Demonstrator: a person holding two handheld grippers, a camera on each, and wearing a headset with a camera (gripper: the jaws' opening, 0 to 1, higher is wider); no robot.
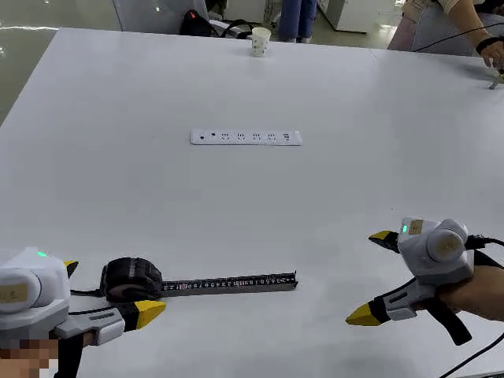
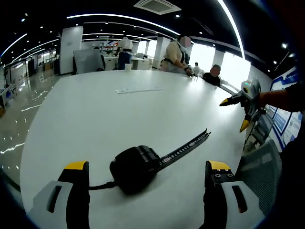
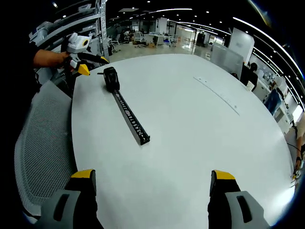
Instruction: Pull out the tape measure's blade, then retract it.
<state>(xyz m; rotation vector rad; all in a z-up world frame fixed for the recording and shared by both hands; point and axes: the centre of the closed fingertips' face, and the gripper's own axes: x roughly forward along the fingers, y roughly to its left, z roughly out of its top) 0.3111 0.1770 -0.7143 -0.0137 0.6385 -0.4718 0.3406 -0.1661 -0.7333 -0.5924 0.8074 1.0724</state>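
The broad white matte table (image 1: 236,213) lay mostly bare under even light. Near its close edge sat the black rubber-cased tape measure (image 1: 130,279), resting on the surface. Its dark, white-marked blade (image 1: 236,283) was drawn out and lay flat on the tabletop, pointing toward the right side. A thin black cord (image 2: 97,185) ran from the case back toward the left.

The left gripper (image 1: 110,287), grey with yellow tips, had its jaws spread wide, one on either side of the case and clasping nothing. The right gripper (image 1: 372,276) was likewise wide apart and empty, held above the table, well apart from the blade's hooked end.

Farther along the middle of the table lay a long white power strip (image 1: 246,137), flat and alone. A small white paper cup (image 1: 261,41) stood upright near the far edge. At the far right corner a person's hand (image 1: 492,51) rested at the table's rim.

Around the table the room was a large open office. The pale glossy floor (image 2: 19,119) reflected the light. Long strip lights (image 2: 119,17) ran across a dark ceiling. Other people (image 2: 178,50) sat or stood beyond the far end. Metal shelving (image 3: 81,21) rose behind the left gripper, and a grey mesh chair (image 3: 43,143) stood just beside the table's near edge.
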